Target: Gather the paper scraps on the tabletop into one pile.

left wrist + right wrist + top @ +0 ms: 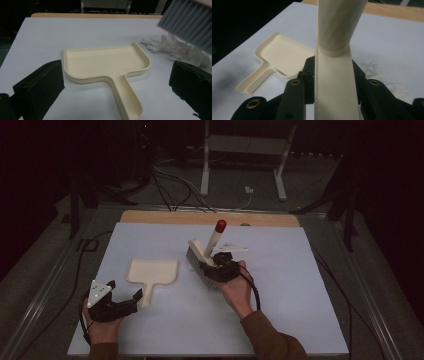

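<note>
2 grippers work at the white table. Nearest, the left gripper rests low on the table with its jaws spread wide, the handle of the cream dustpan lying between them untouched. Farther in, the right gripper has its jaws pinched on the cream handle of the brush, which tilts up and away to a red tip while grey bristles hang over the table. In the left gripper view, a crumpled clear plastic scrap lies just under those bristles, right of the dustpan.
</note>
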Demonstrator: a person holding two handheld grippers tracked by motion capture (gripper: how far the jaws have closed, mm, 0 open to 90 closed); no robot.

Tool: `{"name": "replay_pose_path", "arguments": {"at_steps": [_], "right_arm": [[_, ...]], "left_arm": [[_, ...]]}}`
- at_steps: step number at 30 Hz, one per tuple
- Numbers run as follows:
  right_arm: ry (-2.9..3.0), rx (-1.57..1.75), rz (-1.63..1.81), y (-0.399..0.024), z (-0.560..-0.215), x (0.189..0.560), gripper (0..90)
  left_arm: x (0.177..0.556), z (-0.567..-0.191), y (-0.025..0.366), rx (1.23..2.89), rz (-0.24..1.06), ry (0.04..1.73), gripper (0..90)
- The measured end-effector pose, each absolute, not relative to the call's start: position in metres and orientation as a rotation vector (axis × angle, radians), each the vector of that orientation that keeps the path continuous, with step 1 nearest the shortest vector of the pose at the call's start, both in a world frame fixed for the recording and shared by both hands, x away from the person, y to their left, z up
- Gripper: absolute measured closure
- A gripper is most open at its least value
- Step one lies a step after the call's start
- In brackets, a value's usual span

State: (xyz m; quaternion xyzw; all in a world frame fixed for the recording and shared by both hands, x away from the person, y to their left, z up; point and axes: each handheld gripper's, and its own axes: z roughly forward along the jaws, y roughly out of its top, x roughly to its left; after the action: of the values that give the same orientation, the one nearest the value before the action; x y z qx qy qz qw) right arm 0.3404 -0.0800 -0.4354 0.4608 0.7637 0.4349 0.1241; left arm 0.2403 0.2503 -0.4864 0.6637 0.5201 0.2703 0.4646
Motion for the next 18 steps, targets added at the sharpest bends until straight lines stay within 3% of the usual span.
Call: {"name": "replay_pose_path", "arguments": {"at_steps": [9, 18], "right_arm": [[2.201, 1.486, 1.082, -0.041, -0.473, 0.346, 67.3], [2.130, 1.586, 0.990, -0.059, -0.474, 0.352, 67.4]], "left_arm": [[0.240, -0.487, 0.251, 1.631, 0.655, 1.276, 0.5], [0.240, -0.487, 0.251, 1.631, 0.652, 1.274, 0.4]]}}
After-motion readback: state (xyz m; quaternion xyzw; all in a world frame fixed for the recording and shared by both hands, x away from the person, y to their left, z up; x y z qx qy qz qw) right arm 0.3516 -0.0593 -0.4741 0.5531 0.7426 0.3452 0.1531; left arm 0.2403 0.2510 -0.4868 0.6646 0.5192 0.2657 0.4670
